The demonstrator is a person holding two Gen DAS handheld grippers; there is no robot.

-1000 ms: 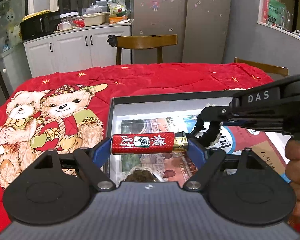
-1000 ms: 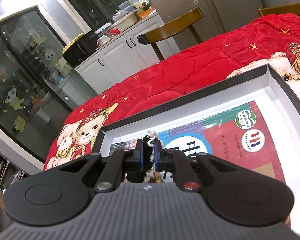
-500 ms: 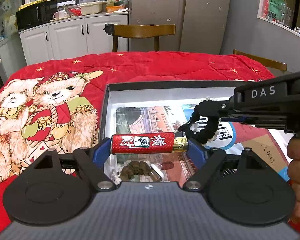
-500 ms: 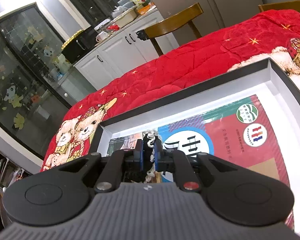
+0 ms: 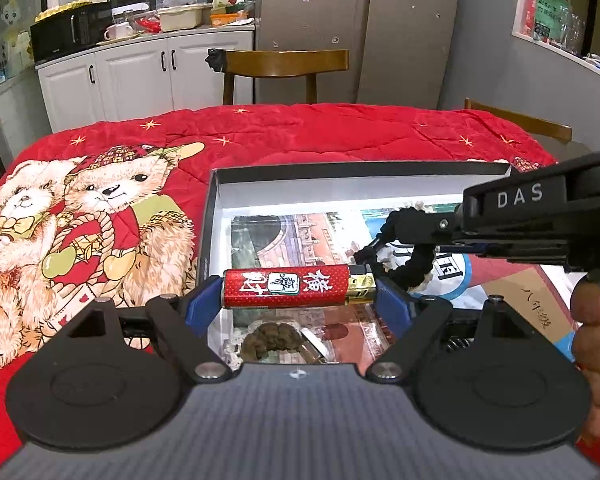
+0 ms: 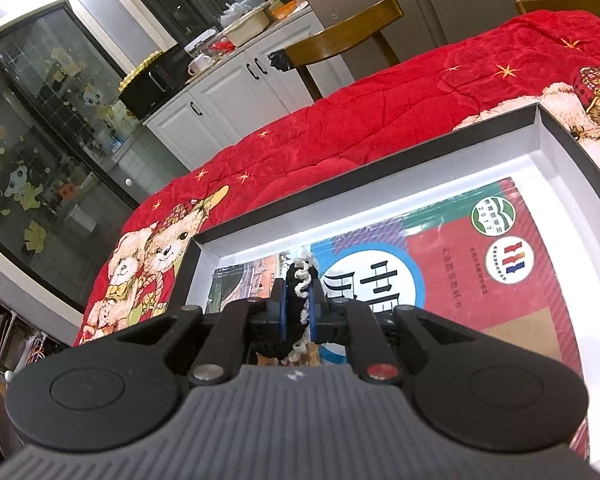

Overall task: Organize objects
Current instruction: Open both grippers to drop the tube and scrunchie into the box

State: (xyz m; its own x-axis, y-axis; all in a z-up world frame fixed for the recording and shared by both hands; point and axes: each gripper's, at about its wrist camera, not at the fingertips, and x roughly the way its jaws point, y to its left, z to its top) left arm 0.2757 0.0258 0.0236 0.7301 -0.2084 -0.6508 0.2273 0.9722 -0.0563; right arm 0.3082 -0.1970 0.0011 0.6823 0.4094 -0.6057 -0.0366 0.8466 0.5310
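Left wrist view: the left claw spreads wide and pinches a red lighter end to end, level above the box on the red-quilted desk. The right claw, squeezed almost closed, grips a black hair tie over the book lying in the box. A brown clip lies in the box below the lighter.
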